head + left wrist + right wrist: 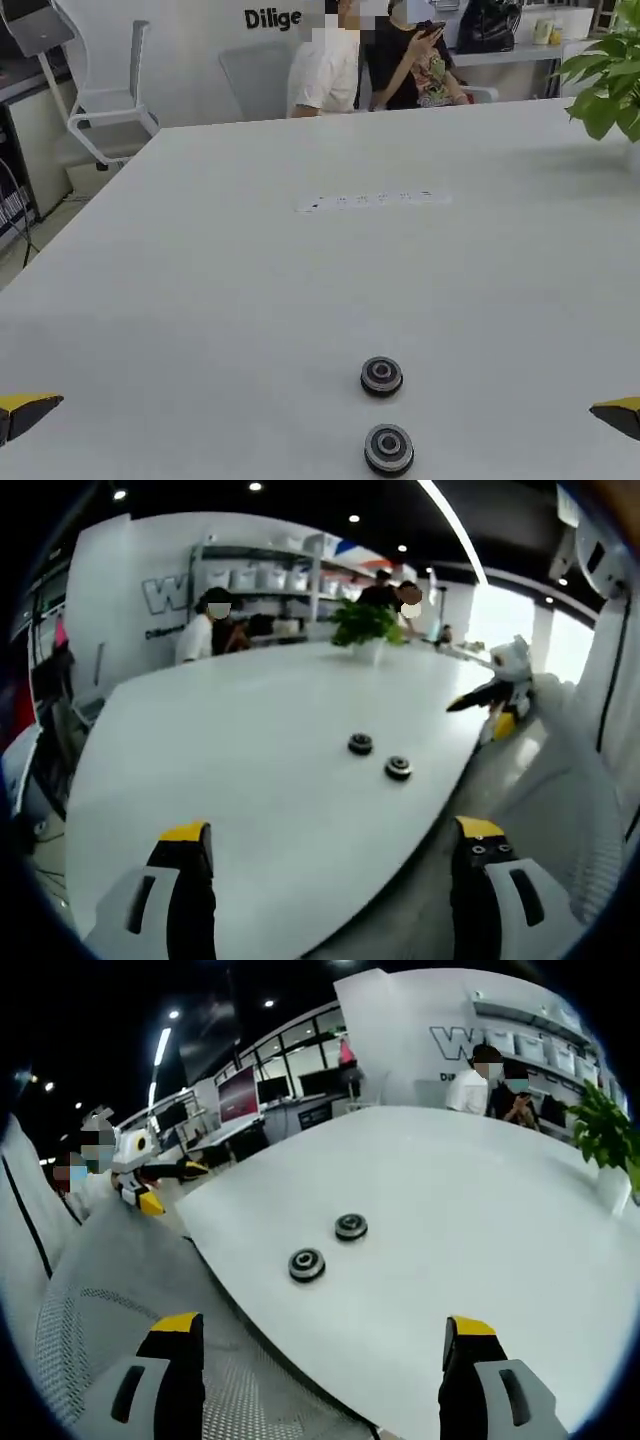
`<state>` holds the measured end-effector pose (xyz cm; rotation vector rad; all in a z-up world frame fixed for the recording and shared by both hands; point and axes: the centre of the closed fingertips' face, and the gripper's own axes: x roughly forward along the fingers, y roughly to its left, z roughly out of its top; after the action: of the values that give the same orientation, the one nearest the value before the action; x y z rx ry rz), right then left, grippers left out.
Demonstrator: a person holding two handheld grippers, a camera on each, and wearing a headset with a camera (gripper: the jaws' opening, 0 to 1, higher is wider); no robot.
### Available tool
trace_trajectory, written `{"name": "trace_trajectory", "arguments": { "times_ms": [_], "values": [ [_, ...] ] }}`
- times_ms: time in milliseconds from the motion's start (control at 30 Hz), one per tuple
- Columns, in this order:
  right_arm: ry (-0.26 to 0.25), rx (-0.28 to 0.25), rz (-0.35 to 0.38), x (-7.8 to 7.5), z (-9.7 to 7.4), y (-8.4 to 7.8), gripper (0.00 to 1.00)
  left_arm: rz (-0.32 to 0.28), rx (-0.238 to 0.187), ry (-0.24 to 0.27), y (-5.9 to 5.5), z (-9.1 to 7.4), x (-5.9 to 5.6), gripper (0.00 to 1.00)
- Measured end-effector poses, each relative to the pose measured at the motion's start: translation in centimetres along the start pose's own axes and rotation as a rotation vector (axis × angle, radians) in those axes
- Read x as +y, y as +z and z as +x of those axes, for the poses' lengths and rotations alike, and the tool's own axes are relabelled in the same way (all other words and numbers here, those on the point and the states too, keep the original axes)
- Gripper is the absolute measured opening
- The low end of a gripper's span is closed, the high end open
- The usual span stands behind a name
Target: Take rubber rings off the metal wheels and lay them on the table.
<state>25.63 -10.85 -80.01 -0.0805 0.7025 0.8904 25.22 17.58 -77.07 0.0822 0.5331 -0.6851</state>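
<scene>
Power strip [375,200] beyond far wheel [381,376]

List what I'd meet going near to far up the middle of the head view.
nearer metal wheel → farther metal wheel → power strip → seated people

Wall [195,60] | black lettering [272,19] read "Dilige", cut short | gripper views: large "W" stood on wall, remainder unreadable
</scene>
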Motion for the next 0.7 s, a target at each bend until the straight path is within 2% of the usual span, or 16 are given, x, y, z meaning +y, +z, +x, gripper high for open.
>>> {"name": "trace_trajectory", "arguments": {
  "times_ms": [700],
  "values": [
    [0.003, 0.008, -0.005, -0.08, 0.05, -0.20, 0.99, 0.024, 0.029, -0.011, -0.12, 0.21, -0.23, 1.00]
  ]
}}
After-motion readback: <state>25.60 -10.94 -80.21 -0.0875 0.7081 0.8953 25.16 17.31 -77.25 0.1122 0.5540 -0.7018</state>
